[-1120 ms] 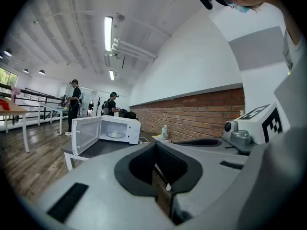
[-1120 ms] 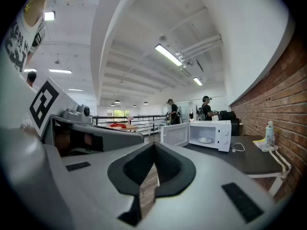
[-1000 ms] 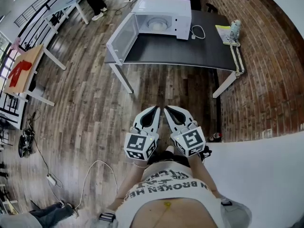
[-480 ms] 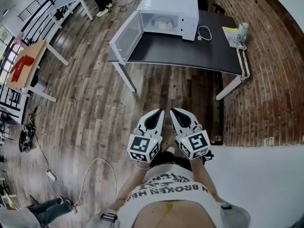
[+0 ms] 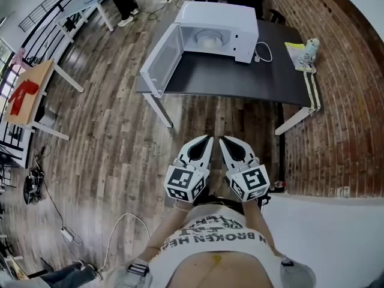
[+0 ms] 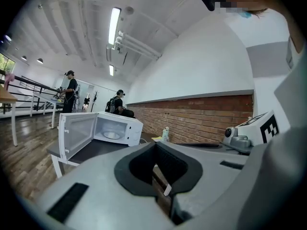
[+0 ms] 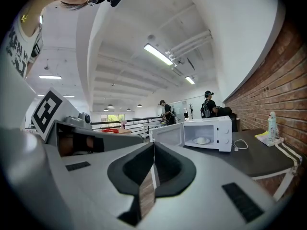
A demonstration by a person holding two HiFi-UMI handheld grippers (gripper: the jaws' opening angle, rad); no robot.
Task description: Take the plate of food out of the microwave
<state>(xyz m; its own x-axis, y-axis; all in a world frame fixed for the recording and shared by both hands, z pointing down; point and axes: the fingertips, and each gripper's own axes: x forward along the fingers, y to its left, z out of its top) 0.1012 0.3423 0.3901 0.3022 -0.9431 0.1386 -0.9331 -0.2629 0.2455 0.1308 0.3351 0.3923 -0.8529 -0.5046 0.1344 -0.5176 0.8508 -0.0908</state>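
A white microwave (image 5: pixel 217 21) stands on a dark table (image 5: pixel 240 74), its door (image 5: pixel 161 57) swung open to the left. Inside it lies a pale plate (image 5: pixel 208 39); I cannot make out the food on it. The left gripper view shows the microwave (image 6: pixel 115 128) and plate (image 6: pixel 112 135) far ahead, and so does the right gripper view, microwave (image 7: pixel 207 132) and plate (image 7: pixel 202 140). My left gripper (image 5: pixel 206 139) and right gripper (image 5: pixel 223 140) are held side by side close to the body, over the wood floor, well short of the table. Both are shut and empty.
At the table's right end stand a bottle (image 5: pixel 310 45) and a yellow paper (image 5: pixel 295 48); a white cable (image 5: pixel 263 51) lies beside the microwave. A brick wall (image 5: pixel 348 101) runs along the right. Wooden tables (image 5: pixel 27 92) stand left, people at the back, a cord (image 5: pixel 120 221) on the floor.
The person has walked toward the table, so the microwave is nearer in the head view. Both grippers moved forward together and stayed shut.
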